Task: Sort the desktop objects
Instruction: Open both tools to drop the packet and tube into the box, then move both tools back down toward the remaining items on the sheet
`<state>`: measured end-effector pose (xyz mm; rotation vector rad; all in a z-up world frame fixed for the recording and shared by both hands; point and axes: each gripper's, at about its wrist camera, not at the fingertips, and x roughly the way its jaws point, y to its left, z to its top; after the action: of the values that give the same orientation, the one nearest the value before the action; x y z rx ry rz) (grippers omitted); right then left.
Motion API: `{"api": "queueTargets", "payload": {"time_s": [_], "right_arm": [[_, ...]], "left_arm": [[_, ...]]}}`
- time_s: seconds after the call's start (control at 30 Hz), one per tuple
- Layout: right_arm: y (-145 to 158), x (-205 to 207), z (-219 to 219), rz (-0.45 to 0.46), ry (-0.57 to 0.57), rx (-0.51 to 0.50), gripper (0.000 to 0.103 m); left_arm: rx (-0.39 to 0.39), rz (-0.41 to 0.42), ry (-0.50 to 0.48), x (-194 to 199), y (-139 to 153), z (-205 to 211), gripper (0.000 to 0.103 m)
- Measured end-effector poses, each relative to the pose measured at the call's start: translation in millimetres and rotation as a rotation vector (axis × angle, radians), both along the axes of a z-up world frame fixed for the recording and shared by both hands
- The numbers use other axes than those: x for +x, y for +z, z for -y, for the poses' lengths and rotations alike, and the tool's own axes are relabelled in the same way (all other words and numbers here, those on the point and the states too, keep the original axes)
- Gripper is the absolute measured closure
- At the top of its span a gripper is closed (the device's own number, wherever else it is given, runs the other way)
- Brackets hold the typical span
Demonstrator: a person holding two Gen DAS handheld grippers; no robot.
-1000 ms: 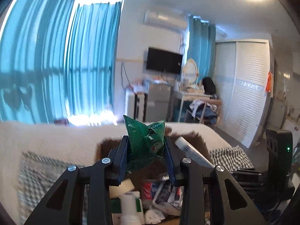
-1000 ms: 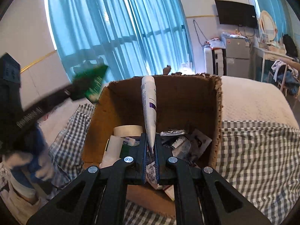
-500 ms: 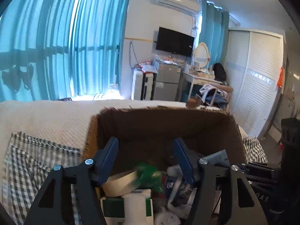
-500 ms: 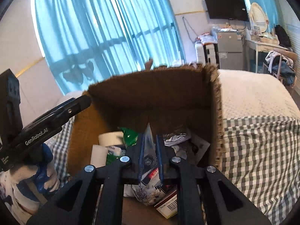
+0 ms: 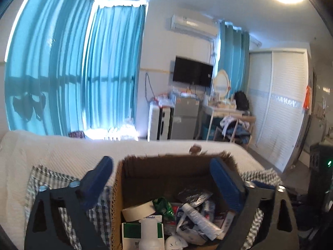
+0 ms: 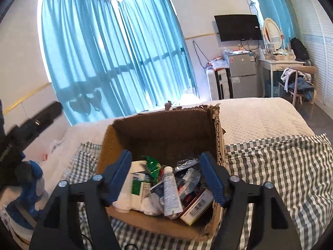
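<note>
Checked cloth [image 6: 281, 166] bed, both tools now spread empty, green packet [image 6: 153, 166] and tube [image 6: 171, 189] dropped in box [image 6: 162, 133]

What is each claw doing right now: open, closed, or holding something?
Left claw: open, holding nothing, above the cardboard box.
Right claw: open, holding nothing; the white tube lies in the box.

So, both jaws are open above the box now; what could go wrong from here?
The cardboard box is crowded: the white tube lies loose on top and might slide. The right wall is torn, so the right gripper could snag it. The box sits on soft checked cloth and may tip if bumped.
</note>
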<state>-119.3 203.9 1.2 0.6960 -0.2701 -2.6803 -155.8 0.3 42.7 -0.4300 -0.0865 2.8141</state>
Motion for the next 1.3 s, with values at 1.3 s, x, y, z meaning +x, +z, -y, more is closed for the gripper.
{"api": "queueTargets", "payload": {"time_s": [1.3], "right_arm": [[-72.1,91.5,14.0,0.117,0.006,0.124,0.000]], "left_arm": [[-0.263,0.311,0.200,87.3,-124.1,0.9,0.000]]}}
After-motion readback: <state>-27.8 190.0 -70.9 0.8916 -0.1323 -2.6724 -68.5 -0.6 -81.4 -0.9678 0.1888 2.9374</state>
